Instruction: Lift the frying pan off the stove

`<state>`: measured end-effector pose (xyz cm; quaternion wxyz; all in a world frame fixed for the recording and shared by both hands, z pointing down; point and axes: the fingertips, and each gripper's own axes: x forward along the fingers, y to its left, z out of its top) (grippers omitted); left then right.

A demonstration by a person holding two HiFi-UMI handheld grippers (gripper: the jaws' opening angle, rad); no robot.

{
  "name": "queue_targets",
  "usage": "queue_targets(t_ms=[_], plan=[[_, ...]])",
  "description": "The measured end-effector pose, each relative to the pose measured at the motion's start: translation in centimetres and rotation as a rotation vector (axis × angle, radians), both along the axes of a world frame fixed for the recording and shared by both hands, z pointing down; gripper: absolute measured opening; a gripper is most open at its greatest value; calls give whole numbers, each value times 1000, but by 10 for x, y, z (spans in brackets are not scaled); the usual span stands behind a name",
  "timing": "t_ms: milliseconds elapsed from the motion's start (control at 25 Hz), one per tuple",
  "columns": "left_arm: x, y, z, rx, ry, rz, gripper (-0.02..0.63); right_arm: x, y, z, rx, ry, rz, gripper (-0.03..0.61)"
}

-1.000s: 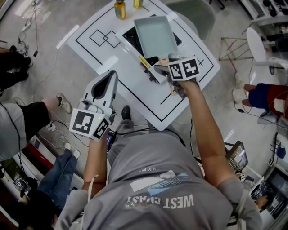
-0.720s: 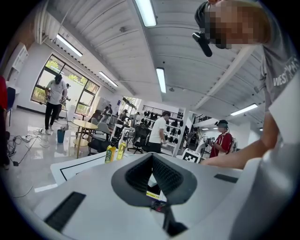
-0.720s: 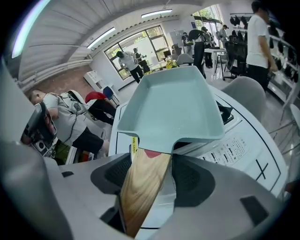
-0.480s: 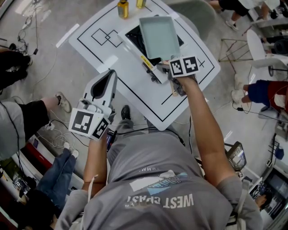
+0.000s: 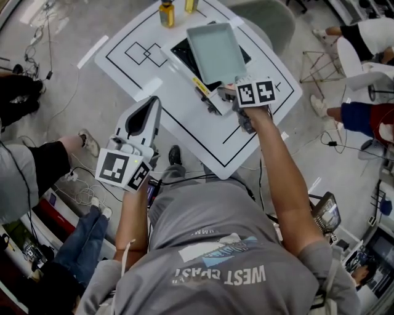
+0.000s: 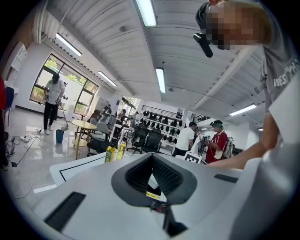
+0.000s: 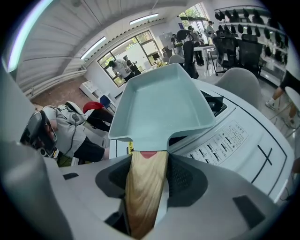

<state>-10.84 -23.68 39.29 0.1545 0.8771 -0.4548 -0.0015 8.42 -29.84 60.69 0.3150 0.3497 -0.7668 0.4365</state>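
Note:
A pale teal square frying pan rests on a black induction stove on the white table. Its wooden handle points at me and runs between the jaws of my right gripper. Those jaws are closing, and both pads touch the handle's sides. My left gripper hangs off the table's near left edge, jaws together with nothing in them.
The white table carries black marked lines, and two bottles stand at its far edge. A grey chair is beyond it. People stand or sit all round, and cables lie on the floor at left.
My right gripper has edged forward along the wooden handle toward the pan. The left gripper has stayed where it was.

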Motion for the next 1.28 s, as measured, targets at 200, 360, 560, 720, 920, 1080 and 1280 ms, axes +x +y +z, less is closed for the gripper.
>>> queue_targets(t_ms=[200,360,560,720,920,1080,1280], plan=[[3,-3,-1,-1,-6,14,-4,2,10,0,-9,-17,6,192],[7,-5,-3,2,-9,25,-4,4,14,-6,-20,-56,45,192],[10,-7,-3,1,-12,40,-5,10,17,-20,-11,-95,80,193],[13,-10,-5,3,-14,52,-4,14,18,-39,17,-108,86,193],[18,-13,-10,17,-16,71,-3,19,22,-68,48,-142,88,193],[22,-14,-13,26,-16,87,-3,27,26,-91,83,-152,87,193],[29,-13,-17,43,-22,112,-4,39,31,-121,137,-165,96,193]])
